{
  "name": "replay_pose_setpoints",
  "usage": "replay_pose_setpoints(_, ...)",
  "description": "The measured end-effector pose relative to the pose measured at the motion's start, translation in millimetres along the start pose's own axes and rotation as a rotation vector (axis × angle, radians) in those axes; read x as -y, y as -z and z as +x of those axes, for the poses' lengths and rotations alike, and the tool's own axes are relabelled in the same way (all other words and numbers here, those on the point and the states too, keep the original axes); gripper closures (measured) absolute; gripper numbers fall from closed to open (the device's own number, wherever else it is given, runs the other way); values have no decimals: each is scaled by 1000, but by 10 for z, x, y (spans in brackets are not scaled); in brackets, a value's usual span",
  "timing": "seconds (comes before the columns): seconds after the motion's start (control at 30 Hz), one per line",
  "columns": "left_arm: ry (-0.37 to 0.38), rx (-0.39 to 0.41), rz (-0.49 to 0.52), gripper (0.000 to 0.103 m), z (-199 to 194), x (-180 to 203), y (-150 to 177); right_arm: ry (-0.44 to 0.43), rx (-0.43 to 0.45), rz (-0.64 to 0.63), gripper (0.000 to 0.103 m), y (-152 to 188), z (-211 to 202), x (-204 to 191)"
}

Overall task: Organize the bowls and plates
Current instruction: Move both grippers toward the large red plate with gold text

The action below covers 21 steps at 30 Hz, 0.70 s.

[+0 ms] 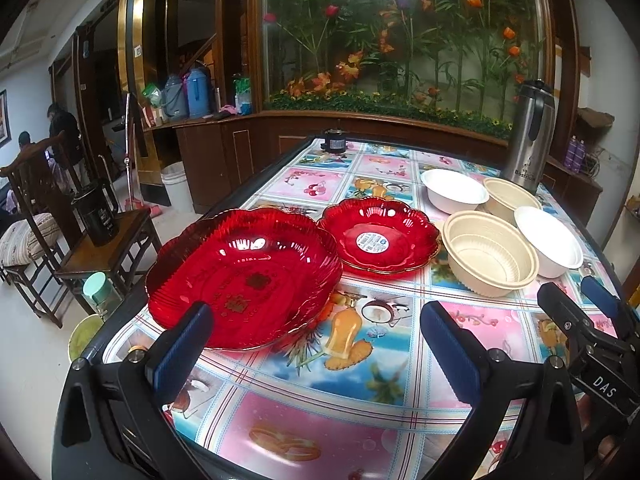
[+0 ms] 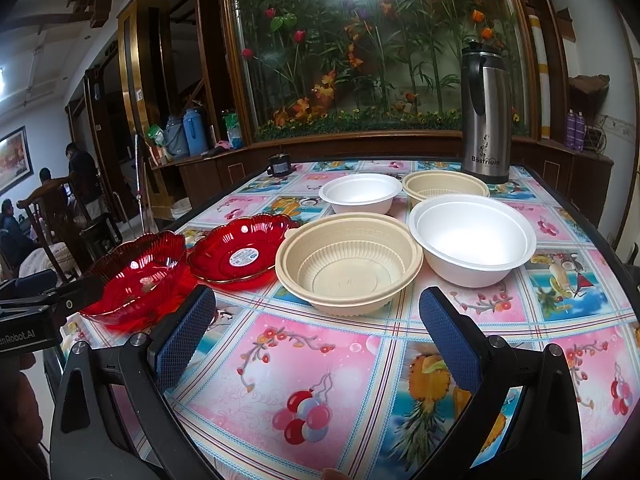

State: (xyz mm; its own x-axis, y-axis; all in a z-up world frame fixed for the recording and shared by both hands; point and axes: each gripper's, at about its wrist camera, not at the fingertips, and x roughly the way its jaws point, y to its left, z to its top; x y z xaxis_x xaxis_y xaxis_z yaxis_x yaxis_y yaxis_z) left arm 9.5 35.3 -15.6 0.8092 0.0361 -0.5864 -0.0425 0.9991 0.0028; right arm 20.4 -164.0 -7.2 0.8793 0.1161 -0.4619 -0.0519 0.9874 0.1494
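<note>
Hovering with both claws spread and empty, my left claw (image 1: 316, 344) faces the large ribbed red glass plate (image 1: 244, 276) beside the smaller red scalloped plate (image 1: 380, 236); my right claw (image 2: 316, 328) faces the beige ribbed plastic bowl (image 2: 348, 264) on the counter (image 2: 320, 380). I judge a rim pinch best, then stacking like with like.

we've got a steel thermos jug (image 2: 485, 112) standing at the far right of the table (image 2: 304, 364), which wears a loud fruit-and-flower tablecloth. a small dark mug (image 2: 279, 165) sits at the far edge. behind it all is a big glass case of fake flowers (image 2: 372, 52), with two blue flasks (image 1: 188, 94) on the counter to its left. off the table's left side, a wooden chair (image 1: 100, 248) holds a black mug (image 1: 97, 216).
</note>
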Motion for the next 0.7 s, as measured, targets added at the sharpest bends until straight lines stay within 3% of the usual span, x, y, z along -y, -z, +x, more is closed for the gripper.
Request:
replay_pose_setpoints(0.4,17,7,-11,0,-3,-27,20,-30,-21,22,0,29,34,26)
replay_pose_setpoints(0.7,-15,11,-41,0,-19,-213,-21,-87,-79,47,0,15,155,-20)
